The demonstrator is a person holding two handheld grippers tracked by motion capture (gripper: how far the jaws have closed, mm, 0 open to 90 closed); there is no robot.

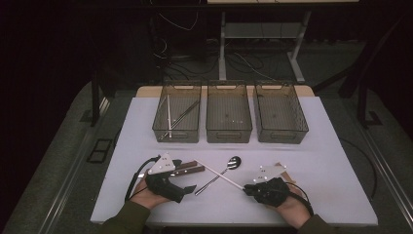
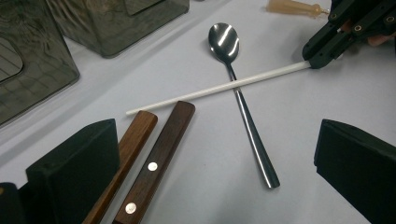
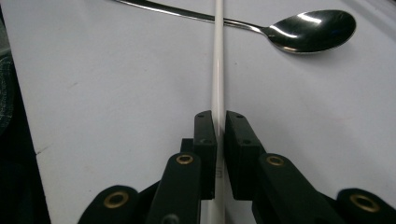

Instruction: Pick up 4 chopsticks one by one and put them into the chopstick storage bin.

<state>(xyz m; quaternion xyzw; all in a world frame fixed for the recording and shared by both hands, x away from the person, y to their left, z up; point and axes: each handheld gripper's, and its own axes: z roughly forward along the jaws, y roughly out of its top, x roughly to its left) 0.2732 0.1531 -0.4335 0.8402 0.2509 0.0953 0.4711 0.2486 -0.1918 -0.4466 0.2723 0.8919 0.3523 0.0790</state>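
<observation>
A thin white stick [image 1: 219, 174] lies slanted on the white table [image 1: 321, 161], crossing over the handle of a metal spoon [image 1: 233, 163]. My right gripper [image 1: 247, 187] is shut on the stick's near end; in the right gripper view its jaws [image 3: 219, 133] pinch the stick [image 3: 218, 70], with the spoon [image 3: 308, 30] beyond. My left gripper [image 1: 185, 180] rests open at the front left. In the left gripper view its jaws [image 2: 210, 158] stand wide apart around bare table, with the spoon [image 2: 243, 102], the stick [image 2: 219, 88] and two wooden handles [image 2: 154, 158] ahead.
Three dark see-through bins stand in a row at the back: left [image 1: 160, 131], middle [image 1: 229, 135], right [image 1: 282, 135]. The left bin holds long thin utensils [image 1: 181, 114]. A small beige object [image 2: 292, 7] lies by the right gripper. The wooden handles [image 1: 187, 168] lie beside the left gripper.
</observation>
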